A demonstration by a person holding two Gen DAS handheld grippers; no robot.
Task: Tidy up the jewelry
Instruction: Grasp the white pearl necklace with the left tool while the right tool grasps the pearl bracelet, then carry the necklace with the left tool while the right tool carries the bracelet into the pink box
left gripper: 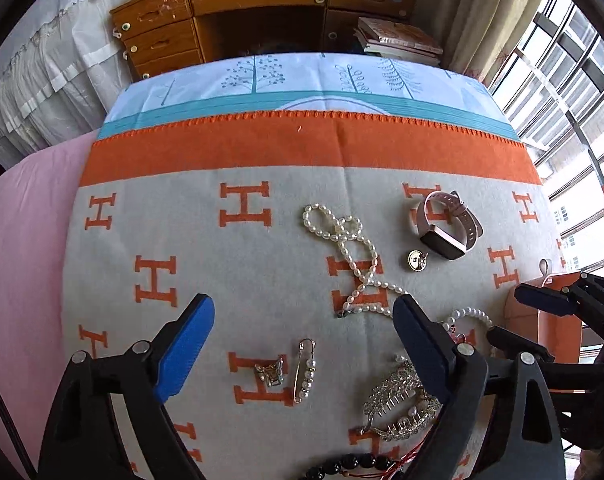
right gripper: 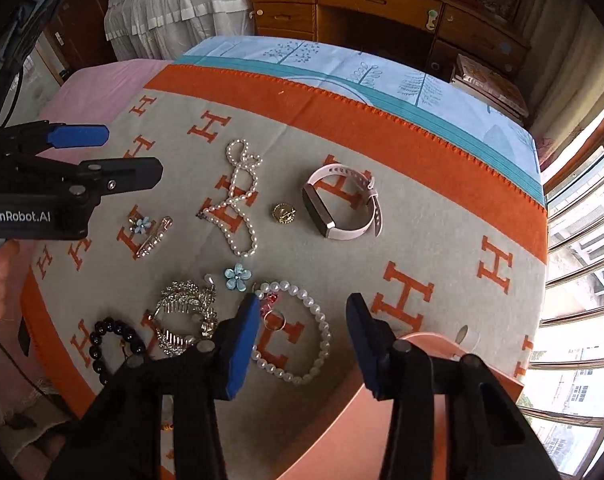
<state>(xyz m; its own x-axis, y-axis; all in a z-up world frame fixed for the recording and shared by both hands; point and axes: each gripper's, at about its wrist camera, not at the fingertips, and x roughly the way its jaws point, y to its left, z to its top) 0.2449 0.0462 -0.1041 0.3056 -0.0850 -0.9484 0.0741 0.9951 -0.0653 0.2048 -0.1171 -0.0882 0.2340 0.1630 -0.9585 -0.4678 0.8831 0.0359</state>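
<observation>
Grey blanket [right gripper: 342, 272] with orange H pattern and orange border, spread on the bed; all jewelry lying loose on it. Landmark: pink-strap watch [right gripper: 342, 206], on its side toward the far orange border.

Orange box [right gripper: 382, 420]: near-right of watch, at blanket edge, partly under right tongs.

Left tongs [left gripper: 304, 342]: spread wide, nothing between the blue pads, hovering well near-left of watch, over the safety-pin brooch [left gripper: 305, 370] and small clear clip [left gripper: 271, 372].

Right tongs [right gripper: 304, 340]: about half spread, no contact with anything, hovering near of watch above the pearl bracelet [right gripper: 302, 332]. Left tongs also seen in right wrist view, far left of watch, with a hand just below them.

Long pearl necklace [right gripper: 238, 196]: tangled, just left of watch.

Pearl bracelet: near of watch, a small ring [right gripper: 276, 320] and pink charm lying inside its loop.

Rhinestone hair combs [right gripper: 182, 316]: near-left of watch, touching each other, beside bracelet.

Black bead bracelet [right gripper: 114, 344]: farther near-left, just past the combs.

Blue flower piece [right gripper: 237, 276]: between necklace and pearl bracelet. Second blue flower beside the safety-pin brooch, left of the necklace.

Gold round piece [right gripper: 284, 213]: just left of watch, between it and necklace.
</observation>
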